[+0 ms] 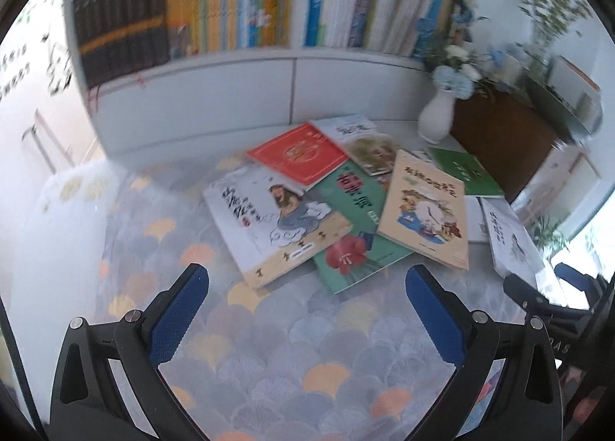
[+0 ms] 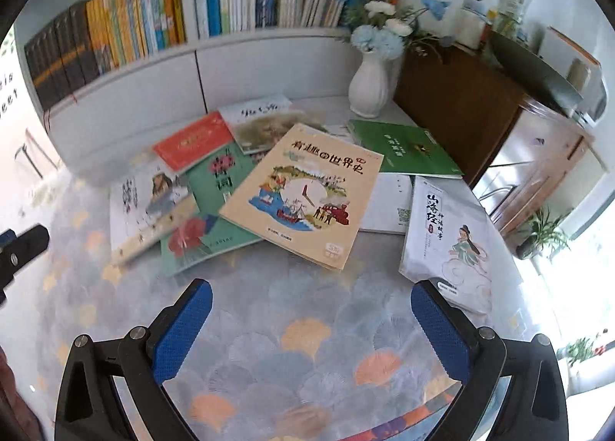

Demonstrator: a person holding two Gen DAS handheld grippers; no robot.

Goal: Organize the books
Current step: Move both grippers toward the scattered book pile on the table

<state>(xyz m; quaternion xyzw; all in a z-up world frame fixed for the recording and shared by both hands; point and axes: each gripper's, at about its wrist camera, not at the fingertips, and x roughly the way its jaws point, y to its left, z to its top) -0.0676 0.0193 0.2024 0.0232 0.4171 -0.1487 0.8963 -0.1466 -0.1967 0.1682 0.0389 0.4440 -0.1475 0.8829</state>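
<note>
Both your left gripper point(image 1: 307, 287) and right gripper point(image 2: 311, 302) hover with jaws apart and empty; the books point(image 2: 303, 191) lie scattered on the table point(image 2: 307, 356), seemingly untouched; pick the nearest one

The tan book point(image 2: 303, 195) cover reads "有趣的世界史"; the white book point(image 2: 449, 233) reads "山海经".

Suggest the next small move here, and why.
Probably ease the right gripper forward to the tan book. Both grippers are open and empty, the left gripper included; the tan book lies on top of the pile, its near edge overhanging the table, nearest those fingers.
</note>
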